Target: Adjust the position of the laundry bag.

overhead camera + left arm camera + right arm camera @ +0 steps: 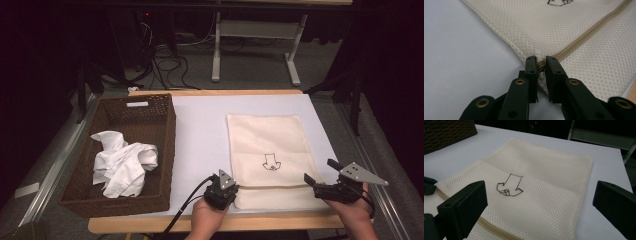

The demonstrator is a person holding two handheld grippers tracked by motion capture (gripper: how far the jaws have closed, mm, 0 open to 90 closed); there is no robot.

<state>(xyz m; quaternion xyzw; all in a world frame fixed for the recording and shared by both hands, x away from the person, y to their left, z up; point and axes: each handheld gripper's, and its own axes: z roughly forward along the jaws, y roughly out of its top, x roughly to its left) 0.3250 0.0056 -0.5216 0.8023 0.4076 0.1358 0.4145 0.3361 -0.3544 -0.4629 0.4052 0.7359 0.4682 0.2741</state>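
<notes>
Mesh laundry bag [267, 150] lies flat on the white table cover [200, 130], right of centre, its zipper [584, 40] running across the end nearest the person; it looks closed and nothing is in it yet, so the work seems barely begun; the left gripper [541, 65] pinches the zipper's end at the bag's near left corner, jaws pressed together on it; the right gripper [320, 172] hovers off the bag's near right corner with jaws spread wide and holding nothing; the white clothes [122, 162] sit crumpled in the brown wicker basket [165, 130] at the left, well apart from the bag; opening the zipper and, likely, loading the clothes is what I judge to be left; for room, the bag's near edge lies close to the table's front edge, and its right side is near the cover's right edge, so the right gripper has little margin there; between basket and bag the cover is bare, a good lane for carrying cloth across.
</notes>
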